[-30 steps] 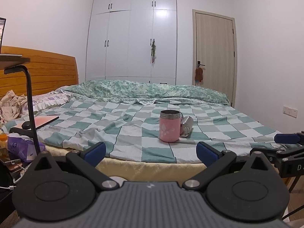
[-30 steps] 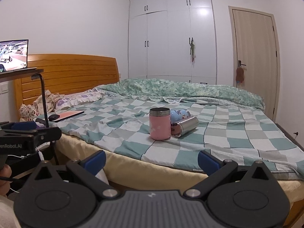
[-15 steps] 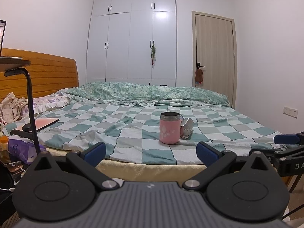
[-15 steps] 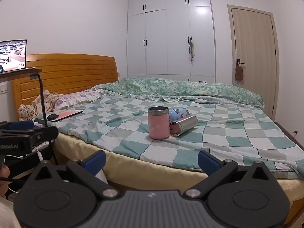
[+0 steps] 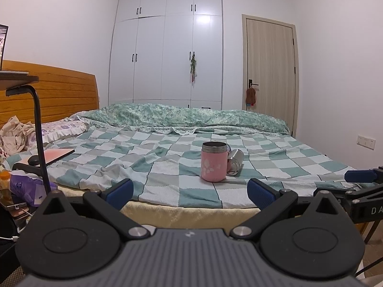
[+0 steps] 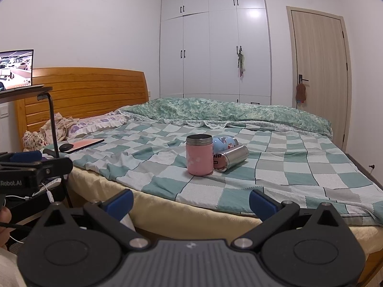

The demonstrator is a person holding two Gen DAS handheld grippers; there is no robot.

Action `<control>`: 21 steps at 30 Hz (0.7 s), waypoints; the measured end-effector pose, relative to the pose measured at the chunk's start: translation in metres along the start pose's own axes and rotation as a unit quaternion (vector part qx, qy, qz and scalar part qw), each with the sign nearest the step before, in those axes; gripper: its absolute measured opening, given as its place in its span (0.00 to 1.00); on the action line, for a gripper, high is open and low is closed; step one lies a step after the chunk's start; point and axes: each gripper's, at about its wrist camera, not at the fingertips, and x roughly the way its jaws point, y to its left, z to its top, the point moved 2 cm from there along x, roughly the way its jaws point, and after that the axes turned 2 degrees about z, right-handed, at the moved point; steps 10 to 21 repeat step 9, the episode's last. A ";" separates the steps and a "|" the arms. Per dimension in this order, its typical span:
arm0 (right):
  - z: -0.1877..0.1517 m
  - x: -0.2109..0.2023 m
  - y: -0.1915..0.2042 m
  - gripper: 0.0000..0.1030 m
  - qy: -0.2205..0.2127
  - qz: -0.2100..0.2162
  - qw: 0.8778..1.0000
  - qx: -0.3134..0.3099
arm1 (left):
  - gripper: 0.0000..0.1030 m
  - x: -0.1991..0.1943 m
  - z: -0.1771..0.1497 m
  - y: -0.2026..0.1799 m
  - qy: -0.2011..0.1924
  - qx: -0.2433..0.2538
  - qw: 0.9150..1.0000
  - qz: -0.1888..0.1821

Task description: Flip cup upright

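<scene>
Both claws are hanging spread and empty short of the bed edge, the left claw (image 5: 190, 189) and right claw (image 6: 190, 201) having drifted slightly back over the last second, so the cups now sit a little farther off. The pink cup (image 6: 199, 155) is standing upright on the checked bedspread (image 6: 299, 167), mouth up, touching a steel cup (image 6: 231, 158) lying on its side, a blue cup (image 6: 223, 142) lying behind. The flip looks finished, the claws retreating.
</scene>
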 end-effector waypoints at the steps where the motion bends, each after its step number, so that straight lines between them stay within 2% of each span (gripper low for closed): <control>1: 0.000 0.001 0.000 1.00 0.001 -0.001 1.000 0.001 | 1.00 0.000 0.000 0.000 0.000 -0.001 1.000 0.000; 21: 0.000 0.002 -0.001 1.00 0.005 -0.001 1.000 0.004 | 1.00 0.002 0.001 -0.003 0.006 0.005 1.000 0.006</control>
